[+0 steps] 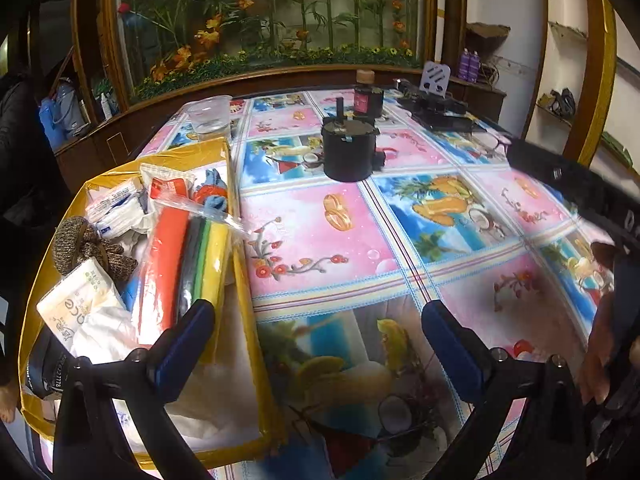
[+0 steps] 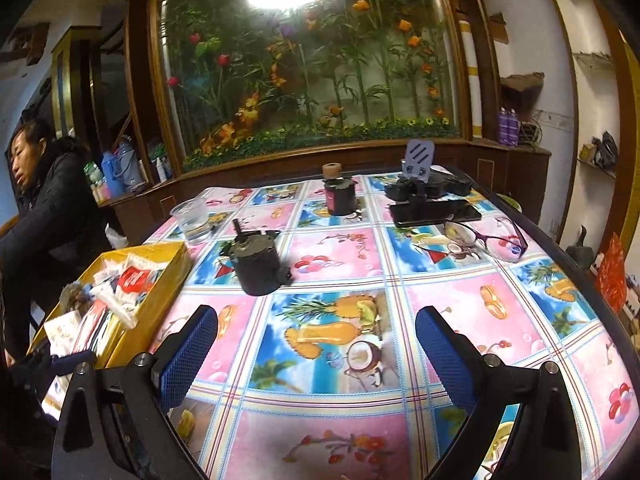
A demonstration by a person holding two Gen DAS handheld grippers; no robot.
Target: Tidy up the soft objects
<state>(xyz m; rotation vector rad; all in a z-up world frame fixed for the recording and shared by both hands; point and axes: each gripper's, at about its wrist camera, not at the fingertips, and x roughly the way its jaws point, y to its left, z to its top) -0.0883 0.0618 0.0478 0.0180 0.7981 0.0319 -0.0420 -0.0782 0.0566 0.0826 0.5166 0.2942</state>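
Item one: yellow box (image 1: 244, 280), at the table's left edge, long axis running from us toward the far side. Contents, as we see them from the left wrist view:
- cloth roll (image 1: 180, 264), a bagged bundle of red, dark, green and yellow rolled side by side, long axis parallel to the box's right wall, near end down by our left gripper, far end pointing toward the cup;
- knit piece (image 1: 86, 250), brown, bunched, left of the roll;
- tissue pack (image 1: 80, 300), white, tilted, at the near left;
- gauze packs (image 1: 114, 206), white with blue print, at the far left;
- red-label packet (image 1: 168, 188), flat, at the far end;
- blue cloth (image 1: 214, 200), crumpled, beside that packet.

Item two: left gripper (image 1: 316, 316). We hold its jaws wide apart, empty; the left finger sits over the roll's near end, the right finger over bare tablecloth (image 1: 320, 240).

Item three: right gripper (image 2: 316, 320). Jaws wide apart, empty, above the tablecloth, well right of the box.

Item four: table goods. Plastic cup (image 2: 192, 216) just beyond the box; black tin (image 2: 258, 264) mid-table; dark jar (image 2: 340, 196) behind it; glasses (image 2: 488, 236) and a phone (image 2: 434, 212) at the far right.

Item five: a person in a dark jacket (image 2: 52, 208) beyond the box, left.
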